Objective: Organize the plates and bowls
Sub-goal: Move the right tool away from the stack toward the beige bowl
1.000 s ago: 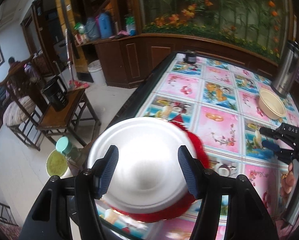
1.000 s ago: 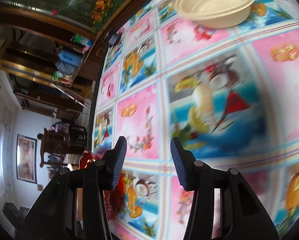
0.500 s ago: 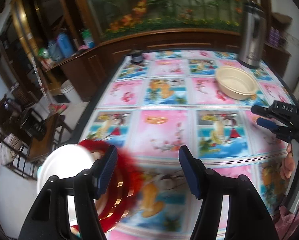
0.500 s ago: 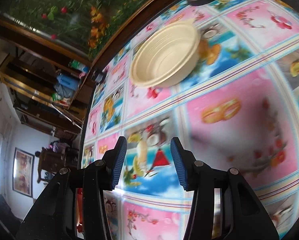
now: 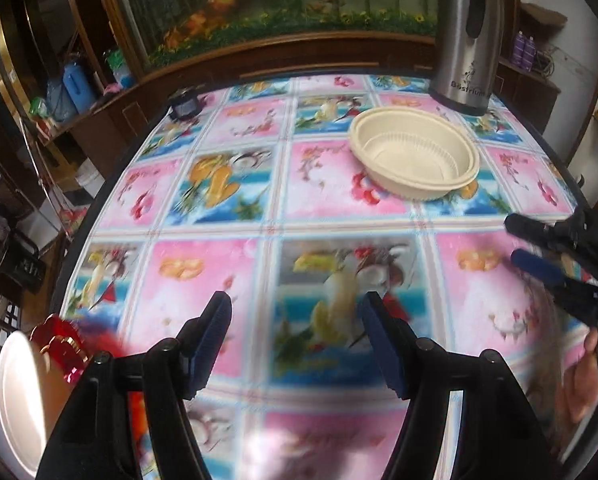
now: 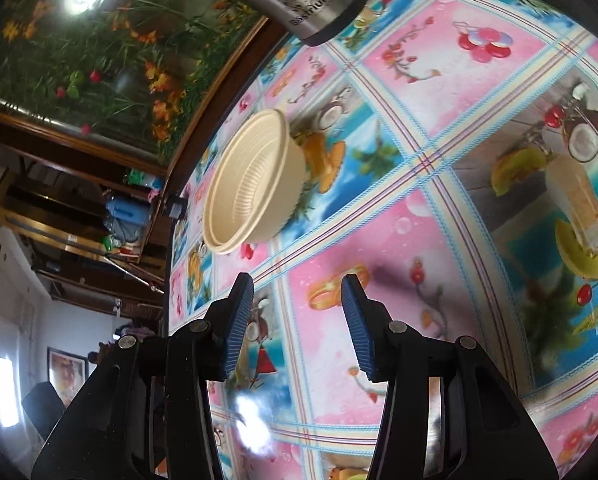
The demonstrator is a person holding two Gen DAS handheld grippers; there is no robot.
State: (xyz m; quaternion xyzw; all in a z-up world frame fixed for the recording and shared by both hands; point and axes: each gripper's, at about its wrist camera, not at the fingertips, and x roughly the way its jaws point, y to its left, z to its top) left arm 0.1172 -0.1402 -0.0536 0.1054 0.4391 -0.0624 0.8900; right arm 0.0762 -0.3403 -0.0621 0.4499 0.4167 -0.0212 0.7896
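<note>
I see the cream plastic bowl (image 5: 414,158) sitting upright on the far half of the desk (image 5: 203,280), which wears a pink and blue fruit-print cloth. From the left wrist view it lies well ahead of my left hand-held gripper (image 5: 299,344) and a little to the right, with only bare cloth between them. That gripper's jaws are spreading apart, and nothing is between them. In the right wrist view the same bowl (image 6: 251,184) lies ahead and up-left of my right hand-held gripper (image 6: 299,328), apart from it, again with open cloth in the gap. Its blue ribbed pads (image 6: 359,328) stand partly spread and pinch nothing.

At the lower left edge of the left wrist view a white plate (image 5: 17,400) rests on a red plate with gold trim (image 5: 59,348), both by the near left edge of the desk, just beside my left hand-held gripper's frame and outside its jaws.

Behind the bowl and near it stands a steel thermos jug (image 5: 467,36), at the far right corner of the desk. A small dark jar (image 5: 185,105) sits at the far left corner, well apart from the bowl. My right hand-held gripper (image 5: 539,256) shows at the right edge of the left view, with my fingers (image 5: 583,384) below it. Nothing stands between either gripper and the bowl.
</note>
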